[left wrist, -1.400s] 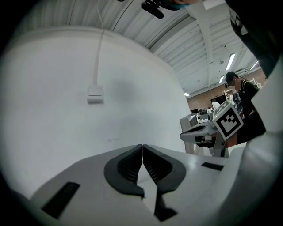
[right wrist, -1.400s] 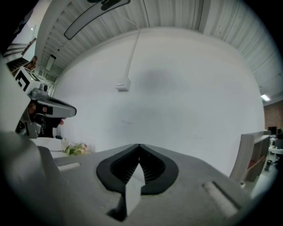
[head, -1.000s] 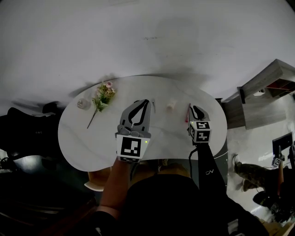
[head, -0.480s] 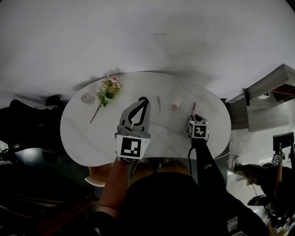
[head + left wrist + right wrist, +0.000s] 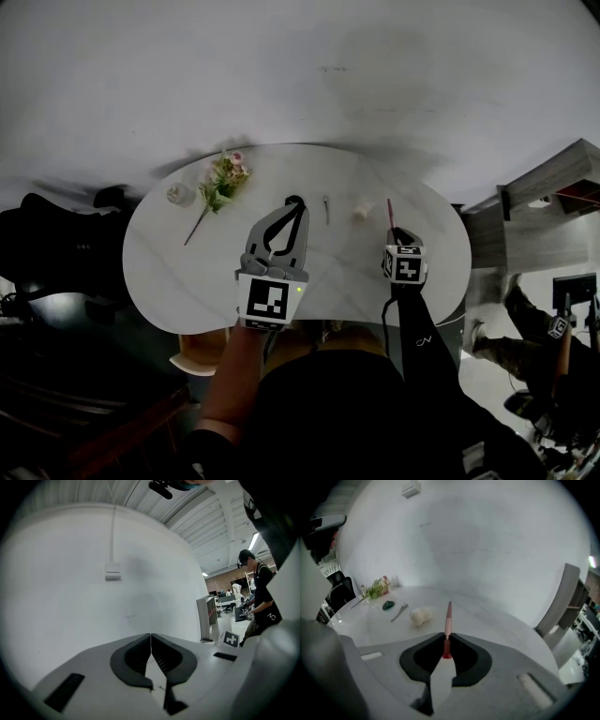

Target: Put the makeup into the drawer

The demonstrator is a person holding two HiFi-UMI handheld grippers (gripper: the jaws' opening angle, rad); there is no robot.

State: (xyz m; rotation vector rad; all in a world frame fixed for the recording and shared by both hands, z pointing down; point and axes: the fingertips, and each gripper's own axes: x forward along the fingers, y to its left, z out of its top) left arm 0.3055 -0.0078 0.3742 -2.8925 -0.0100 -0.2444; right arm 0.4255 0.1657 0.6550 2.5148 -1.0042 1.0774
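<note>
The right gripper [image 5: 446, 640] has just been closing its jaws and pinches the red end of the brush [image 5: 448, 613]. The brush sticks straight out ahead of it over the table [image 5: 501, 627]. The left gripper [image 5: 151, 641], jaws pressed together, holds nothing.
</note>
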